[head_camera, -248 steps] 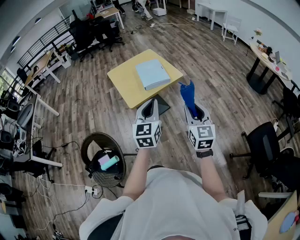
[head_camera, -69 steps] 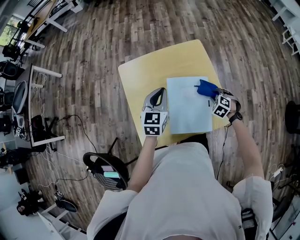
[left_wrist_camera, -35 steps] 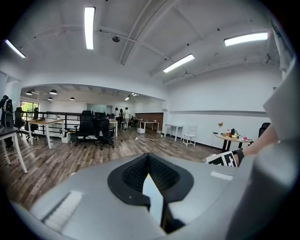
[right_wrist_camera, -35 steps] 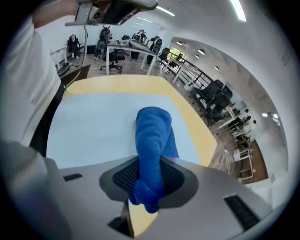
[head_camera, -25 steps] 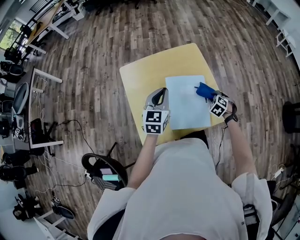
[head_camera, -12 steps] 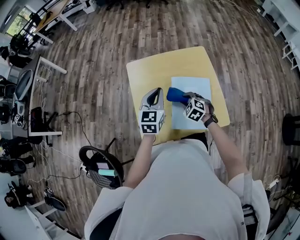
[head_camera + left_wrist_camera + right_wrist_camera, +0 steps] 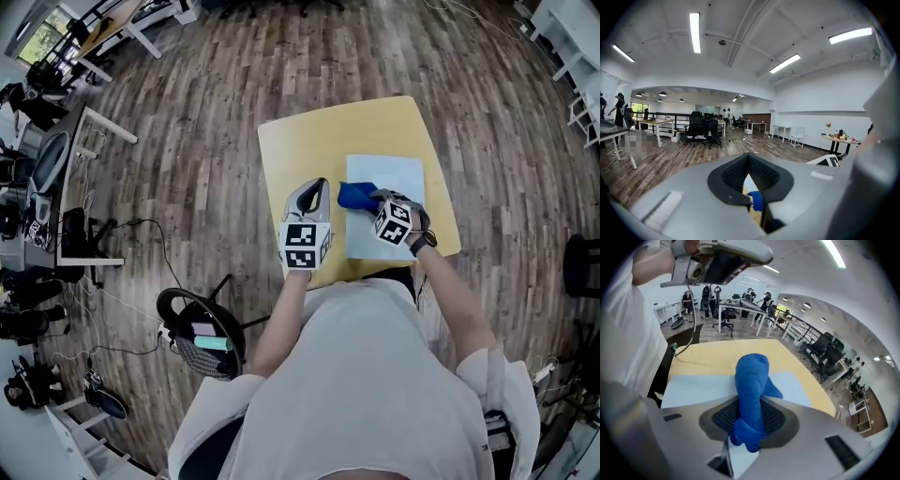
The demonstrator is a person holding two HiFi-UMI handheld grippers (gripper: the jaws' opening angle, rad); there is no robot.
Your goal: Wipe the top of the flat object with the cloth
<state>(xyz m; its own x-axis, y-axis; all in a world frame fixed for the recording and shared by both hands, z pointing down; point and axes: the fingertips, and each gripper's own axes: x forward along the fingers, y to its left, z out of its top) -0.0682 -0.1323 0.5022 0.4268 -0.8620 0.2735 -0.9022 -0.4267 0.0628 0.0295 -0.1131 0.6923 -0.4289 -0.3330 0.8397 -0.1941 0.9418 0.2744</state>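
A pale blue flat object [image 7: 398, 173] lies on the right half of a yellow table [image 7: 319, 141]. My right gripper [image 7: 373, 199] is shut on a blue cloth [image 7: 356, 195], which rests on the flat object's left edge. In the right gripper view the cloth [image 7: 751, 380] sticks out of the jaws over the flat object [image 7: 693, 385]. My left gripper [image 7: 314, 183] hangs over the table's front left, beside the flat object, shut with nothing in it. Through the gap of the left gripper [image 7: 752, 187] a bit of the cloth [image 7: 756, 200] shows.
A round black basket [image 7: 202, 333] with small items stands on the wood floor at my left. Desks with monitors [image 7: 56, 187] line the far left. The table's front edge is close to my body, with something dark [image 7: 389, 275] below it.
The right gripper has dragged the cloth across the flat object from its right side to its left edge, then held there. The left gripper has barely moved.
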